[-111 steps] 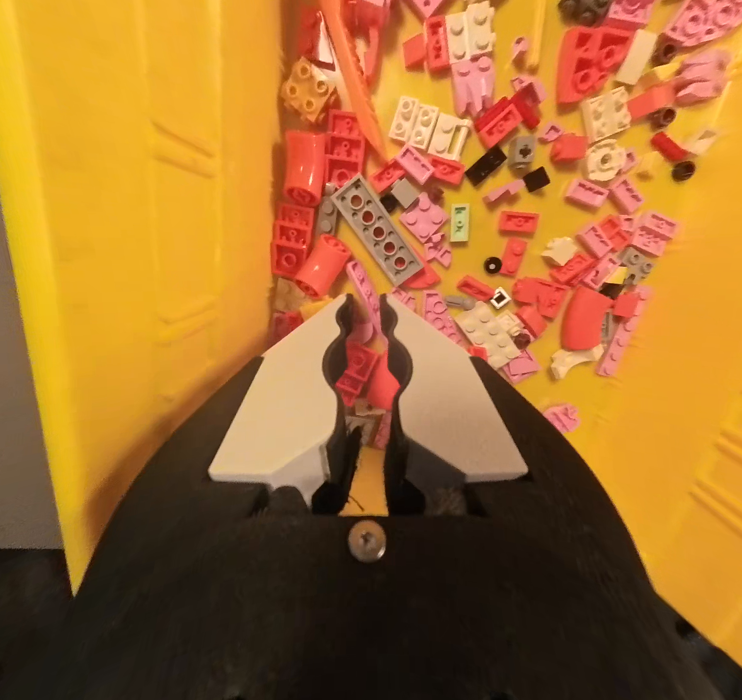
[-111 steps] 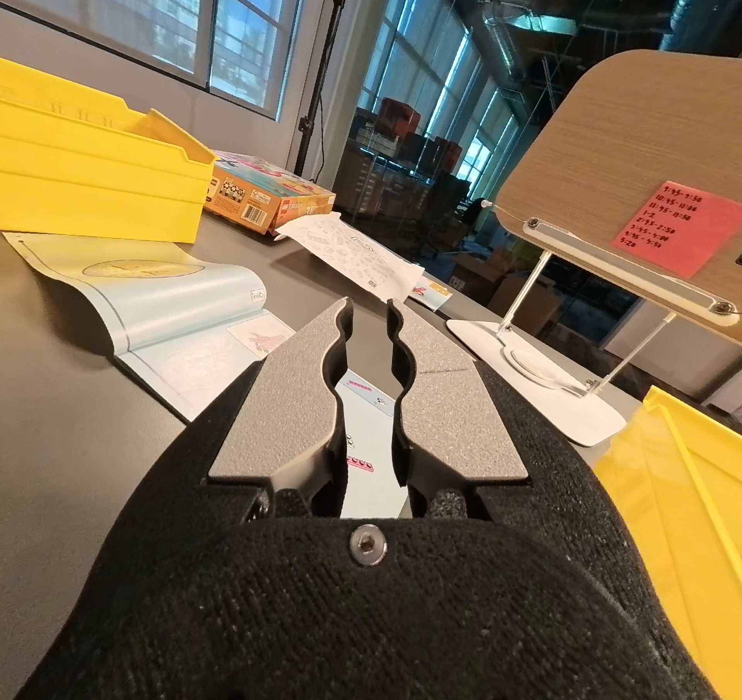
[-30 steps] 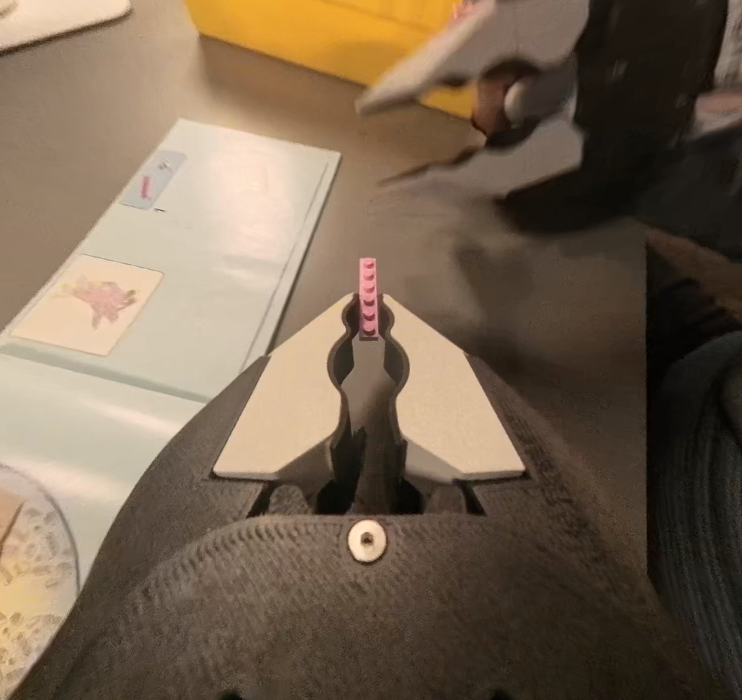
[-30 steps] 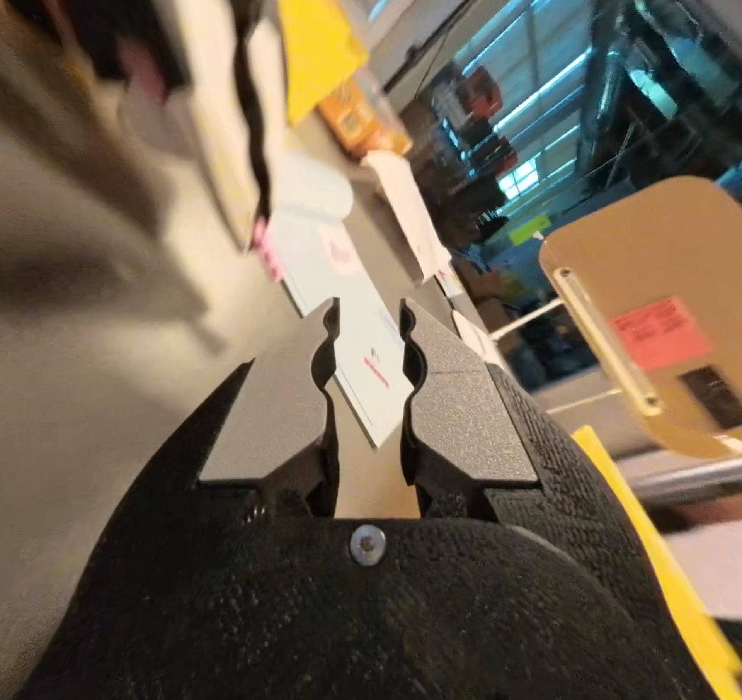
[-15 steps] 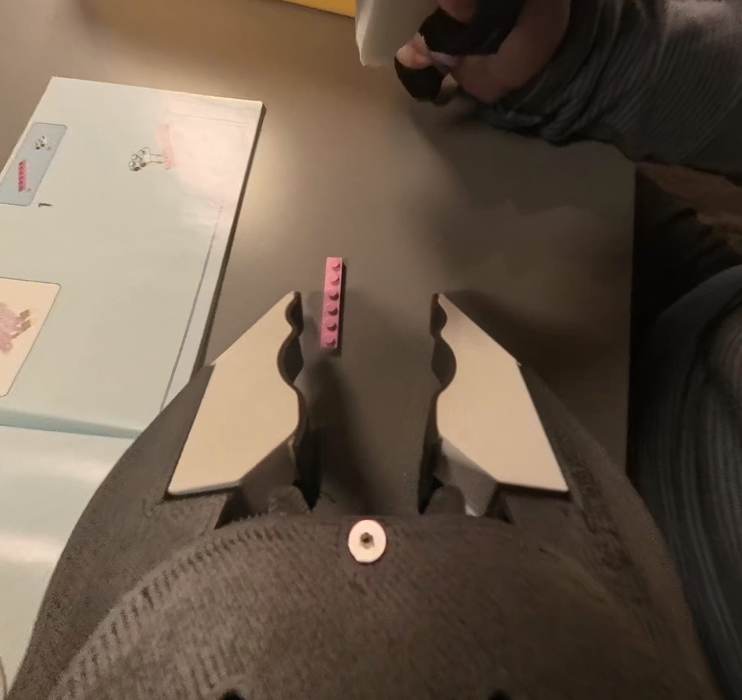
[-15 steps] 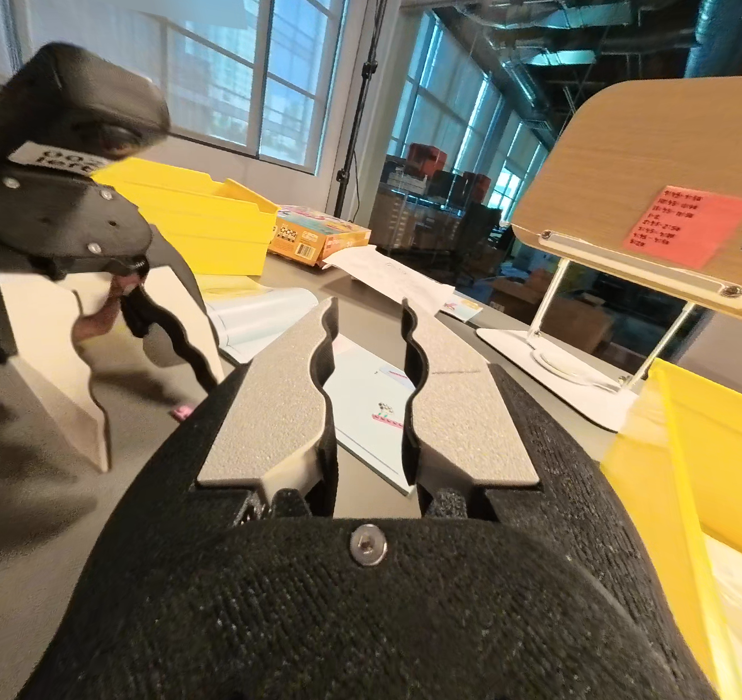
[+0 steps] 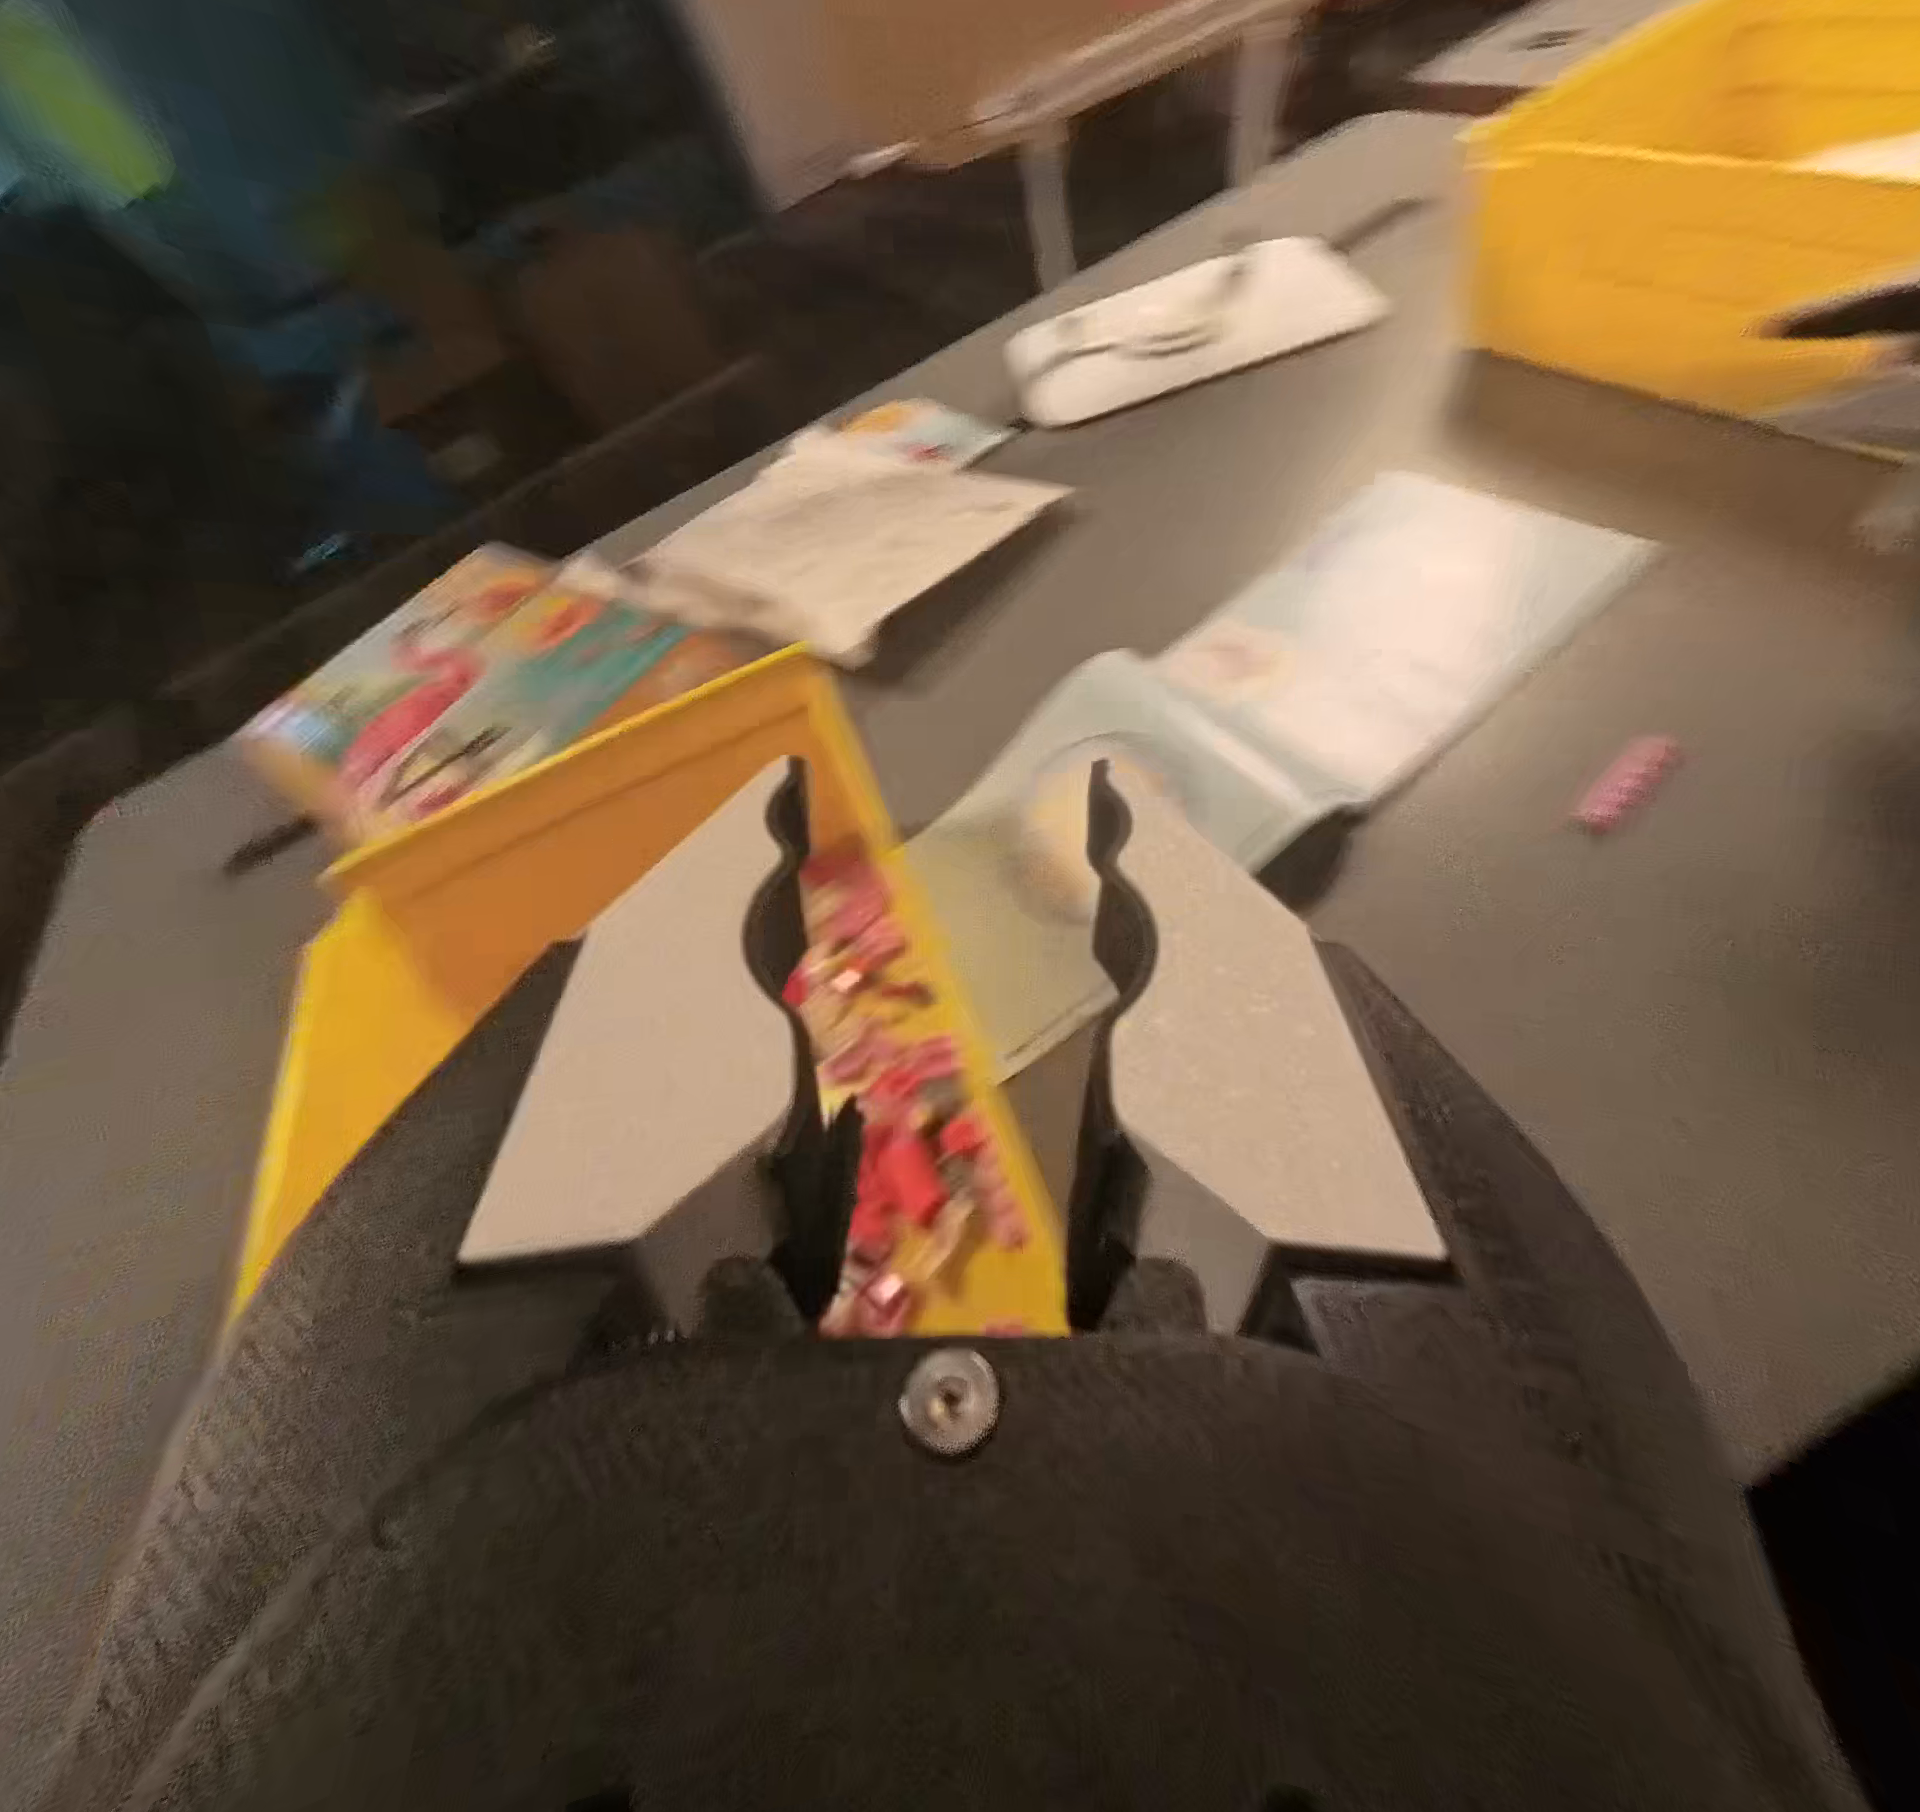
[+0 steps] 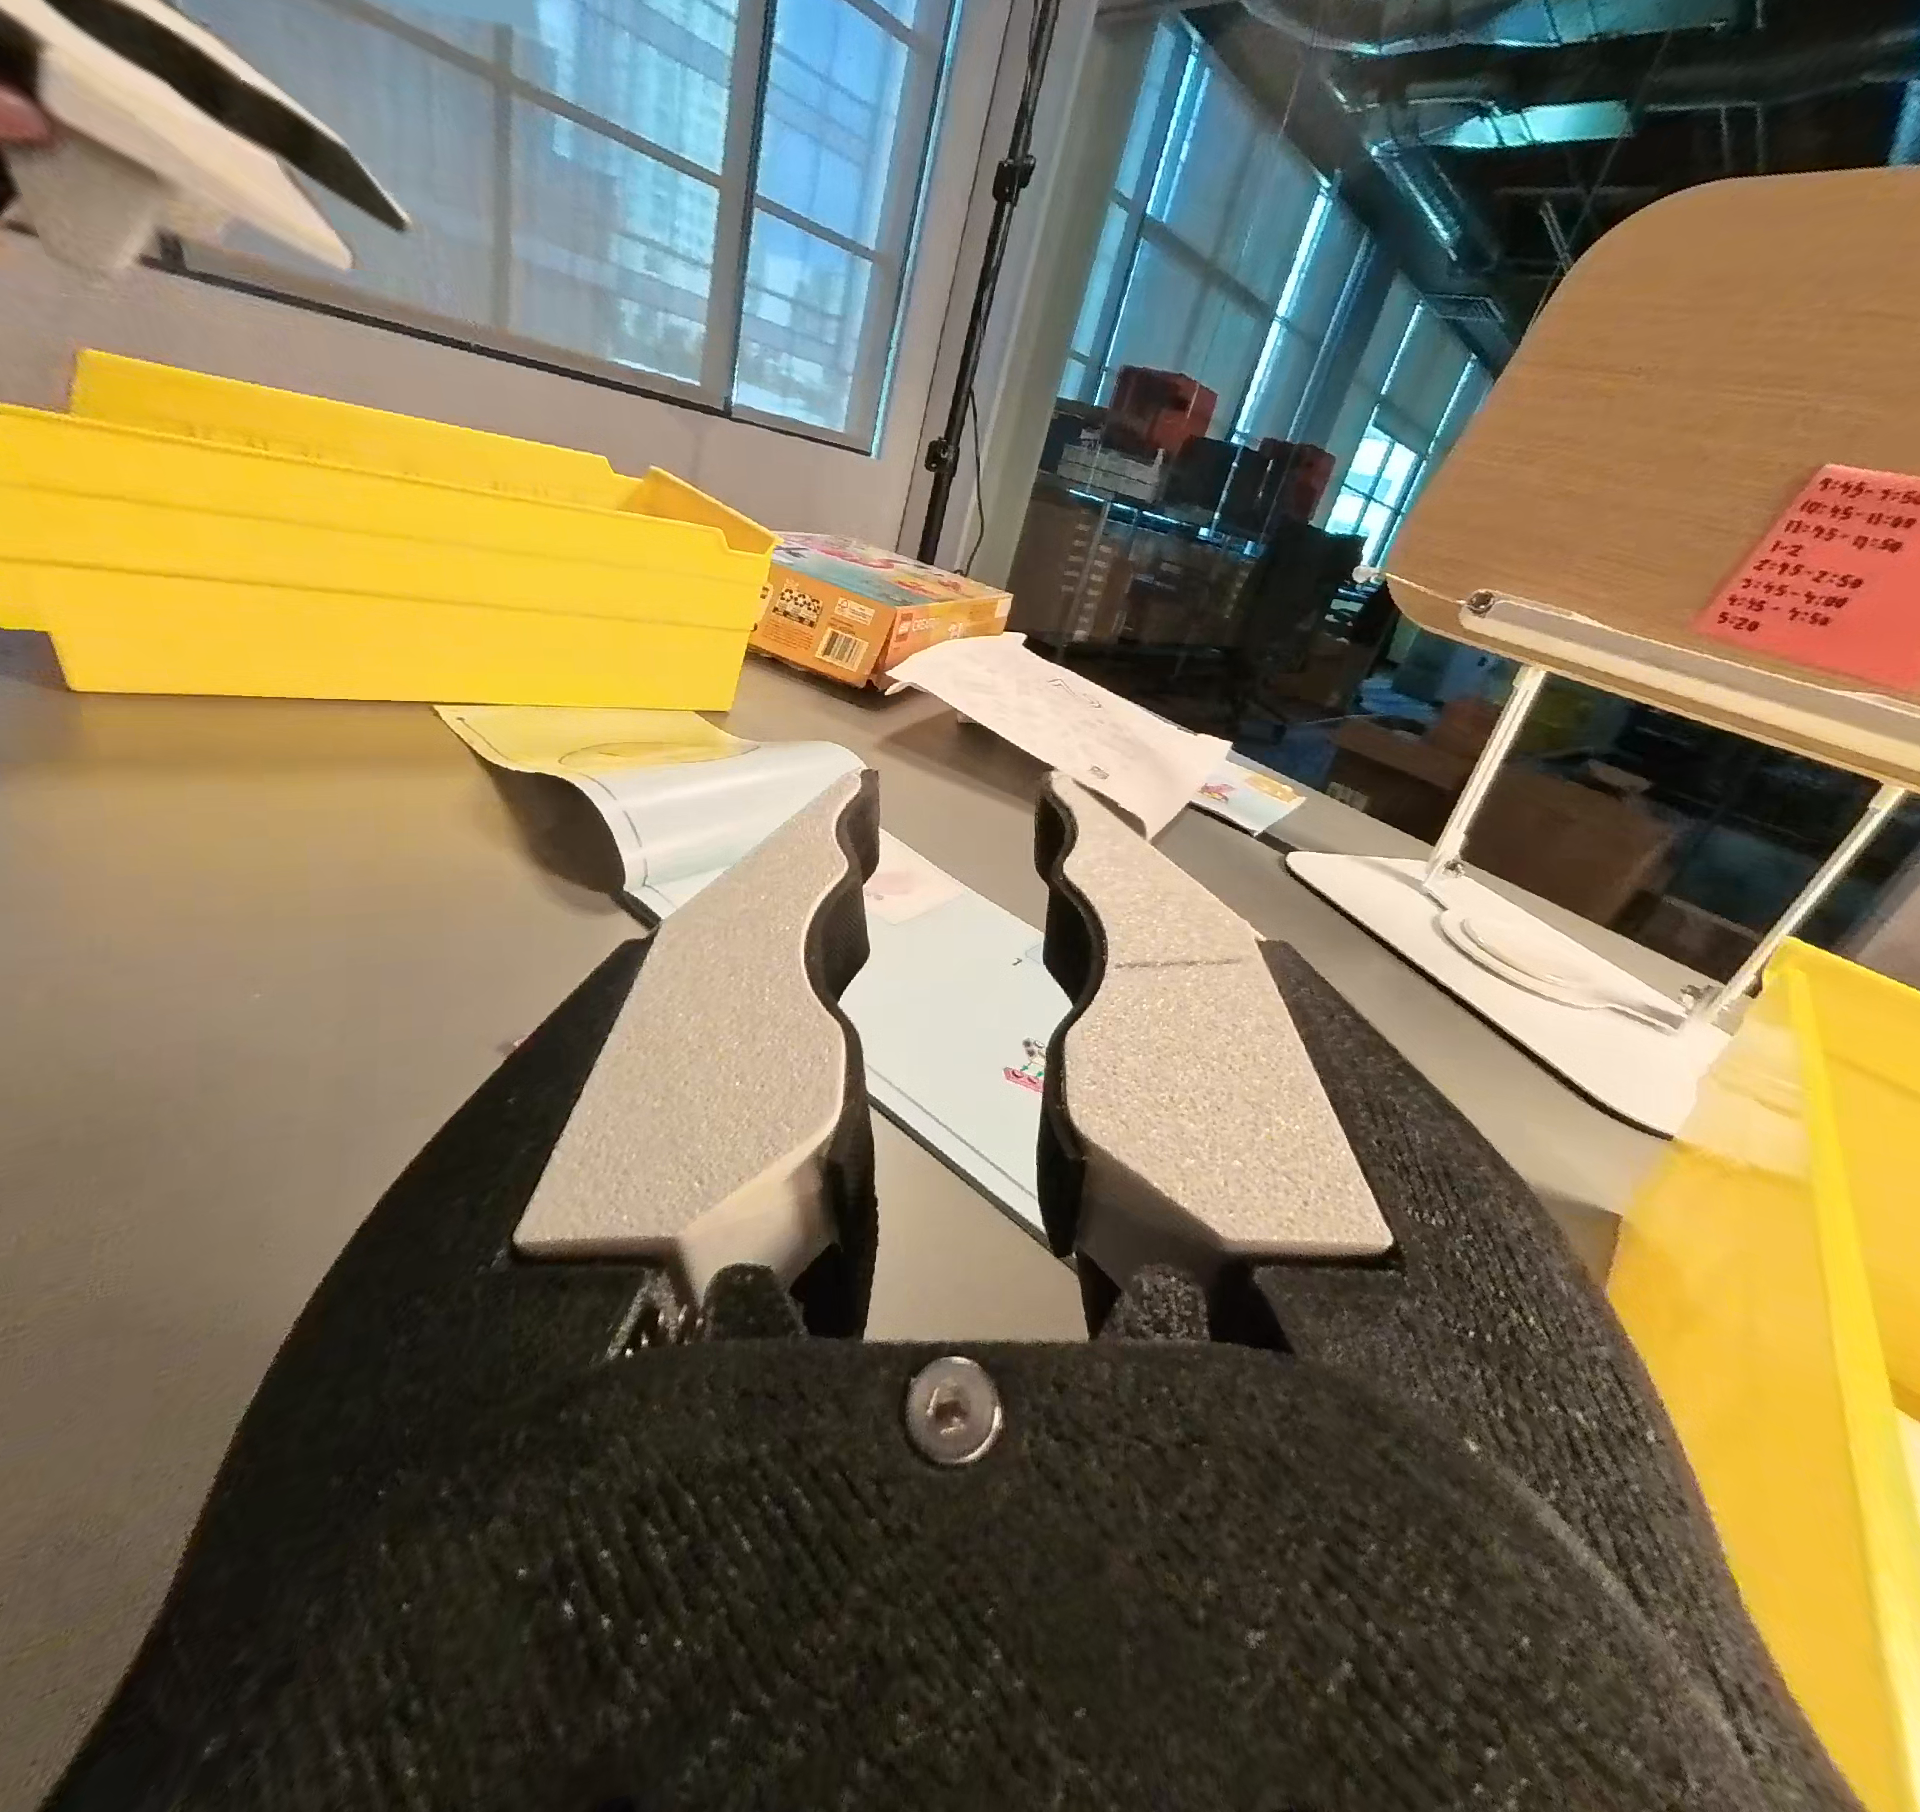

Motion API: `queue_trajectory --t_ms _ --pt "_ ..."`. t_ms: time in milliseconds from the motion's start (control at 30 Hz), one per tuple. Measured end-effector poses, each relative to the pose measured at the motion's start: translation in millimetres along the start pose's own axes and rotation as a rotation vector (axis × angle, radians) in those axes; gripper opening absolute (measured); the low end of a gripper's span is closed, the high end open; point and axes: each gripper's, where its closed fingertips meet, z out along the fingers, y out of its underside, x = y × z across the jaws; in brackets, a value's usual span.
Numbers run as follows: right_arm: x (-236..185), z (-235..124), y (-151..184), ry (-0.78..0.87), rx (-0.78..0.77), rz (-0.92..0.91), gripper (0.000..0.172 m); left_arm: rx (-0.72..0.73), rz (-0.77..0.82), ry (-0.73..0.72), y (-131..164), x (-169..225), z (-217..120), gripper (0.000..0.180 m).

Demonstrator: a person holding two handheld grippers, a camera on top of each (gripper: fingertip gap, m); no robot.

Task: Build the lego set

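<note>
Pink brick [image 7: 1626, 783] lies on table [image 7: 1558, 1087], right of wide, empty left jaws

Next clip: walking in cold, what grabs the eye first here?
The yellow bin heaped with red and pink bricks, seen between the open, empty left gripper. Then a lone pink brick on the grey table, right of the open booklet.
</note>
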Motion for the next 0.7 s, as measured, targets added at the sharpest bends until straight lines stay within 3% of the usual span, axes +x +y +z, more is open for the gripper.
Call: queue_trajectory --t_ms 100,233,400,500,567,700 --pt "-0.3 1.1 2.5 -0.005 -0.012 0.009 0.028 -0.134 -0.182 -0.166 38.7 -62.6 -10.7 0.052" --pt "0.4 1.2 4.2 -0.001 -0.021 0.010 0.028 -0.211 -0.246 -0.209 79.3 -97.6 -10.0 0.035" --pt "3.8 1.2 5.0 0.018 -0.026 0.017 0.027 -0.467 -0.278 -0.118 130.6 -94.7 -2.8 0.027" --pt "5.2 0.9 5.1 0.025 -0.026 0.019 0.027 -0.618 -0.195 0.001 156.1 -79.9 -2.0 0.030" --pt "5.9 0.7 5.3 0.028 -0.026 0.021 0.027 -0.637 -0.134 -0.048 163.7 -92.3 0.5 0.029" --pt "6.4 0.6 5.4 0.030 -0.027 0.022 0.026 -0.604 -0.221 -0.085 164.1 -109.6 6.5 0.027"
